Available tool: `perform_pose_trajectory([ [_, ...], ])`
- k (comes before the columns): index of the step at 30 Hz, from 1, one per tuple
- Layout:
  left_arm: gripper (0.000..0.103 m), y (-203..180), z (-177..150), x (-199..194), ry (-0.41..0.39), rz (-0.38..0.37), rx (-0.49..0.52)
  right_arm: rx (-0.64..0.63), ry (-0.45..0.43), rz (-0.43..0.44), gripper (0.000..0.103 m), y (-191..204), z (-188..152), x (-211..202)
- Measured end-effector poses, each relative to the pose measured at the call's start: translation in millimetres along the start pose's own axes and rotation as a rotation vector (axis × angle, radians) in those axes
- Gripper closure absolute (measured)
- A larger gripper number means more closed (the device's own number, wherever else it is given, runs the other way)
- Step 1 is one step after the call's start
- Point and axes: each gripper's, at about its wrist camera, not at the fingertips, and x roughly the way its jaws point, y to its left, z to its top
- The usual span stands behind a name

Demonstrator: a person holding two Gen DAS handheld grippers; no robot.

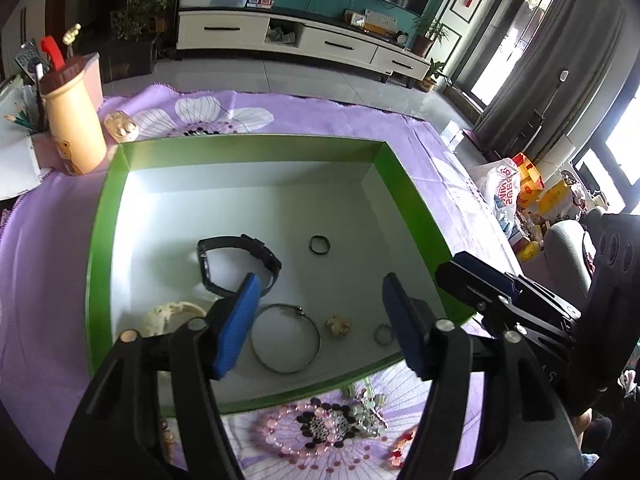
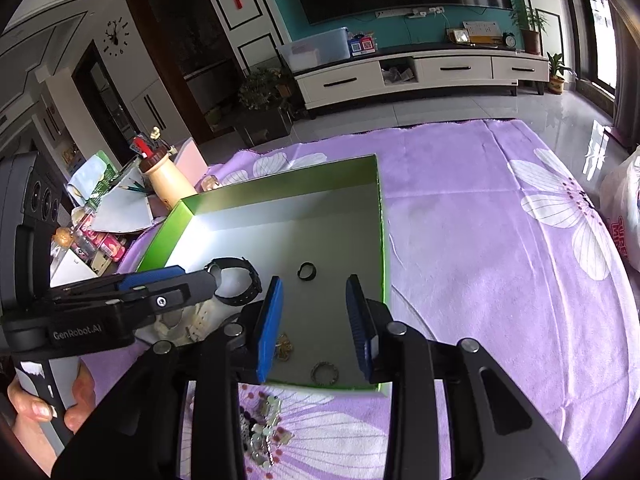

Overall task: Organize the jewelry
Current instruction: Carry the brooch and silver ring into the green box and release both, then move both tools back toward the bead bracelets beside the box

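Observation:
A green box (image 1: 100,240) with a white floor sits on the purple cloth. Inside lie a black watch (image 1: 240,258), a dark ring (image 1: 320,245), a silver bangle (image 1: 286,340), a gold piece (image 1: 337,325), a small beaded ring (image 1: 383,334) and a cream piece (image 1: 168,316). My left gripper (image 1: 316,300) is open and empty above the bangle. My right gripper (image 2: 314,304) is open and empty over the box's near right part (image 2: 382,240). On the cloth in front lie a pink bead bracelet (image 1: 288,424) and a pale green stone piece (image 2: 266,436).
A tan bottle-shaped holder (image 1: 74,120) and pencils stand at the box's far left corner. A small cream figure (image 1: 122,126) lies beside it. A white plastic bag (image 1: 500,188) sits off the table's right side. The right gripper's body (image 1: 520,304) shows at the box's right edge.

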Motion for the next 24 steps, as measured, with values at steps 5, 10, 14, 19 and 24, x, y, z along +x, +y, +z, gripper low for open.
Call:
perform_pose_trajectory([
  [5,0.013,4.3,-16.1,-28.5,-0.037,0.003,-0.003,-0.016,-0.012,0.019,0.064,7.7,-14.5,-19.7],
  [10,0.002,25.4,-39.3,-59.6,-0.067,-0.023,-0.084,-0.043,0.003,0.018,0.058,17.6,-38.3,-34.6],
  [14,0.002,48.5,-57.1,-81.0,-0.100,-0.035,-0.187,-0.060,0.036,0.012,0.056,24.1,-58.1,-41.2],
  [19,0.002,69.3,-74.9,-102.9,-0.129,-0.052,-0.228,-0.077,0.064,0.002,0.055,28.9,-78.6,-51.0],
  [24,0.002,80.4,-96.9,-122.8,-0.167,0.030,-0.200,-0.070,0.068,0.007,0.055,31.1,-91.7,-61.2],
])
